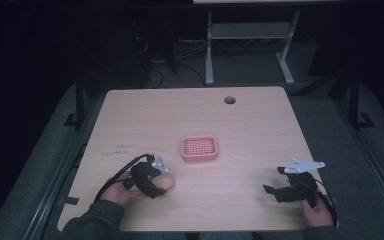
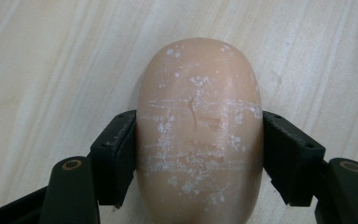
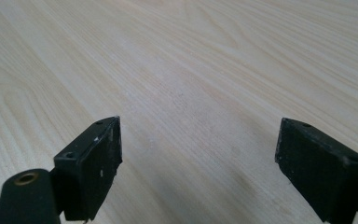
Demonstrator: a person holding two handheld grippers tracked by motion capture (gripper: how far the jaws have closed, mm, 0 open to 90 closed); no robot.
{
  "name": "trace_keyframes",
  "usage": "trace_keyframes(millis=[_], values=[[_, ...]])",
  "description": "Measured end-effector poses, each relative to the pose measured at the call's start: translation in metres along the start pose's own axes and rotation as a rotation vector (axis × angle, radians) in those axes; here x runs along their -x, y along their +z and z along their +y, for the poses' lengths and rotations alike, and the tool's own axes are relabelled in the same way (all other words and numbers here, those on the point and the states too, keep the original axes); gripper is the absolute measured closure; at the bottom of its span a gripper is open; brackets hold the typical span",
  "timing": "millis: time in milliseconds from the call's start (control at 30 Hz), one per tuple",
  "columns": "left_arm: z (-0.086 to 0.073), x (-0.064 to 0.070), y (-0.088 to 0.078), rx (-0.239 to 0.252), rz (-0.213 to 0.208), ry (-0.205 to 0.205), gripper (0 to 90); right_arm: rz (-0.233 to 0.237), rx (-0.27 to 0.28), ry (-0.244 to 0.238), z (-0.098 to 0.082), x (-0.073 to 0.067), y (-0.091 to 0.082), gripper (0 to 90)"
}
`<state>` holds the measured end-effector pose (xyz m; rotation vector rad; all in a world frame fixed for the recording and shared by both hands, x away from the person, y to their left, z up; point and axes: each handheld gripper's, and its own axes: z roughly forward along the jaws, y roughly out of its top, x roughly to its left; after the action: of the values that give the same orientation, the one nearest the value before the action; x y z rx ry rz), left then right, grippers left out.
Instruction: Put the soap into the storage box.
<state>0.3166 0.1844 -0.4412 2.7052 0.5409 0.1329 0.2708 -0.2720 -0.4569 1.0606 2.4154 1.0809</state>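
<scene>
A tan oval bar of soap [image 2: 199, 130] with white scuffs lies on the wooden table, and my left gripper [image 2: 199, 154] is shut on it, one black jaw pressed to each long side. From above, the soap [image 1: 167, 182] peeks out at the right of the left gripper [image 1: 152, 183], near the table's front left. A pink slotted soap dish [image 1: 199, 148] sits at the table's middle, up and right of the soap, with nothing in it. My right gripper [image 3: 198, 158] stands open over bare wood, and in the high view this right gripper [image 1: 276, 190] is at the front right.
The wooden table [image 1: 260, 125] has a round cable hole [image 1: 229, 100] near its far edge. Beyond it a white desk frame [image 1: 250, 45] stands on a dark floor with cables. The person's hands and sleeves come in at the front edge.
</scene>
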Motion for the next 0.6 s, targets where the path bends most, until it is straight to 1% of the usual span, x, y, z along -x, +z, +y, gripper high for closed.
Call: trace_keyframes(millis=[33,133,200,267,300,400,467,533,600], values=[[0.0,0.0,-0.001,0.01,-0.005,-0.006,32.5,0.0,0.0,0.0,0.0,0.0,0.0,14.1],[0.003,-0.001,-0.006,0.024,-0.007,0.001,32.5,0.001,0.002,0.007,0.0,0.0,0.0,14.1],[0.004,-0.001,-0.008,0.025,-0.01,0.006,32.5,0.0,0.003,0.008,0.0,0.0,0.0,14.1],[0.006,-0.001,-0.01,0.033,-0.014,0.005,32.5,0.0,0.003,0.011,0.0,0.0,0.0,14.2],[0.007,-0.001,-0.011,0.039,-0.019,-0.002,32.5,0.0,0.003,0.012,0.0,0.0,0.0,14.1],[0.01,-0.004,-0.012,0.038,-0.042,-0.001,32.5,0.002,0.006,0.012,0.0,0.0,0.0,14.1],[0.011,-0.005,-0.012,0.031,-0.04,0.007,32.4,0.004,0.008,0.01,0.0,0.0,0.0,14.1],[0.013,-0.005,-0.012,0.029,-0.049,0.003,32.5,0.004,0.008,0.002,0.0,0.0,0.0,14.1],[0.014,-0.006,-0.012,0.03,-0.051,0.008,32.5,0.009,0.009,0.008,0.0,0.0,0.001,14.1]])
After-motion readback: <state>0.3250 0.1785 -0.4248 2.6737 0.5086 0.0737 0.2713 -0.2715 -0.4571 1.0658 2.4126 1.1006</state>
